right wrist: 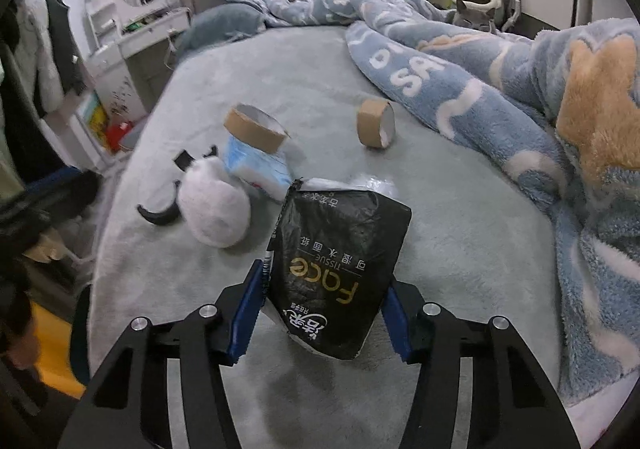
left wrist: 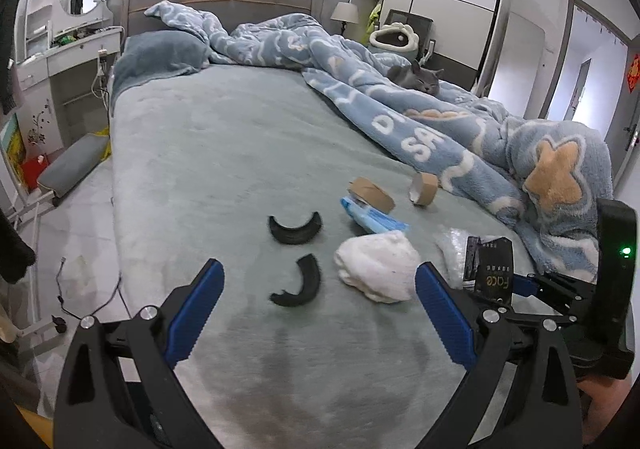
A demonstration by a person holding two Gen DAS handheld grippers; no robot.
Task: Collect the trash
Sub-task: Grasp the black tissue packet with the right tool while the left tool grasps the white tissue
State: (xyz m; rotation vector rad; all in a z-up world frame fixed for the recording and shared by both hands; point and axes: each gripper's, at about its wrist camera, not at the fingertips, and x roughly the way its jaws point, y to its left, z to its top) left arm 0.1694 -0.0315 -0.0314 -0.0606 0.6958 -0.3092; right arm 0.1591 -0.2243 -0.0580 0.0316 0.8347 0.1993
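Two cardboard tape rolls point(right wrist: 256, 129) point(right wrist: 376, 123), two black curved pieces point(left wrist: 295, 229) point(left wrist: 298, 281), one white wad point(left wrist: 376, 265), one blue packet point(left wrist: 372, 215) and one black tissue pack point(right wrist: 340, 269) lie on the bed point(left wrist: 224, 153). Right gripper point(right wrist: 320, 313), lower centre of its frame, has both pads pressed against the tissue pack's sides. Left gripper point(left wrist: 320, 305) stands spread and empty, the nearer curved piece between its fingers, the wad just inside its right finger.
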